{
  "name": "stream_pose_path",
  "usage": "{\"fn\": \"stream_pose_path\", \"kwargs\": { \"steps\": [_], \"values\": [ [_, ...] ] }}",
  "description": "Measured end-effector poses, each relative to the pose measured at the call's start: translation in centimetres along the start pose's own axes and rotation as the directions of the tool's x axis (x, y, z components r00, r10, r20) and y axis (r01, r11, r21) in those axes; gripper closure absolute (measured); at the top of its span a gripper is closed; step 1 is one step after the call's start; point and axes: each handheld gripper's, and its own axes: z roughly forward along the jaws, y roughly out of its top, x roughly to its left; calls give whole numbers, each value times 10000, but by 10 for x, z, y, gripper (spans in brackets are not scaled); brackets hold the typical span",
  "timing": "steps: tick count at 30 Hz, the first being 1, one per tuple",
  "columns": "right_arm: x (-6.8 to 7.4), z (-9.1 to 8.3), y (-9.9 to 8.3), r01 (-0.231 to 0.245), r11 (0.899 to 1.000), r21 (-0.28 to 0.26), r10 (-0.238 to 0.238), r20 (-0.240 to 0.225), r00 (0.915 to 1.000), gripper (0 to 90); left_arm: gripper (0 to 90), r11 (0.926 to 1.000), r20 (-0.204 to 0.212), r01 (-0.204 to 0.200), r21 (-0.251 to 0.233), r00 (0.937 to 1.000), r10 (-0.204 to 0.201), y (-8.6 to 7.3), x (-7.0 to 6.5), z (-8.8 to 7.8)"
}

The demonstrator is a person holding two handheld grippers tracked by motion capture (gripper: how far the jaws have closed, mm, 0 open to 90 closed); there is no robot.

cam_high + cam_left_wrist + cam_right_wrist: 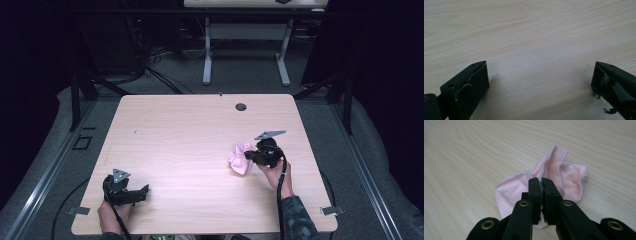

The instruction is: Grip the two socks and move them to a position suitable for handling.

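Right gripper (541,181) jaws pressed together over pink cloth (564,175) near table (190,125) right edge; whether fabric is pinched, cannot tell. Left gripper (540,75) wide, empty, near front-left corner. Advice: confirm pinch, lift slowly.

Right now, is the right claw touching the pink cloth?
Touching. In the right gripper view, the right claw has its jaws pressed together with a fold of the pink cloth between them.
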Motion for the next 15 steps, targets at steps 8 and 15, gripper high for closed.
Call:
{"fn": "stream_pose_path", "kwargs": {
  "steps": [8, 15],
  "values": [
    [27, -47, 2, 404, 9974, -591, -385, 317, 9988, 868, 13, 10000, 1, -3, -1, 10000, 3, 0, 0, 0],
    [69, -93, 2, 680, 9971, -331, -660, 591, 9961, 866, 13, 10000, 4, -7, -17, 10000, 7, 0, 0, 0]
  ]
}}
